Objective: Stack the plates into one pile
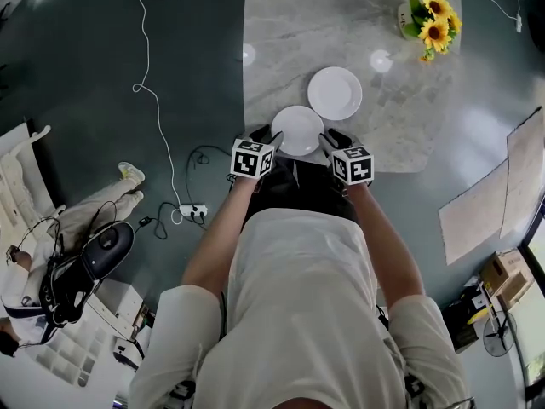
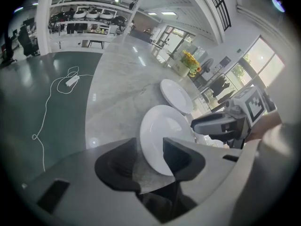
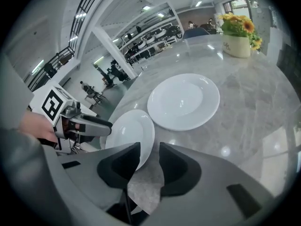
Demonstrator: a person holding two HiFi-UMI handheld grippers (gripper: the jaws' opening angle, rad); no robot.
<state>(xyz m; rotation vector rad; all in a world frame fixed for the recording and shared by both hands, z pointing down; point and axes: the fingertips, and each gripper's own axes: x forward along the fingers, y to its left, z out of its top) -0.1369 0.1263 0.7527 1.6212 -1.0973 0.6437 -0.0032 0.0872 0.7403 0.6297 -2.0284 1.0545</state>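
Grey marble table [image 1: 281,24] bears three items; near plate [image 1: 297,129] at front edge; far plate [image 1: 335,93] just beyond; sunflower pot [image 1: 407,17] well apart.

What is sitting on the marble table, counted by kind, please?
Plates: 2, the near plate and the far plate
Flowers: 1, the pot of sunflowers
Total: 3

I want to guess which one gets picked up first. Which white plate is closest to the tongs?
The plate at the table edge, right between the left tongs and right tongs. The other plate lies farther off, toward the sunflowers.
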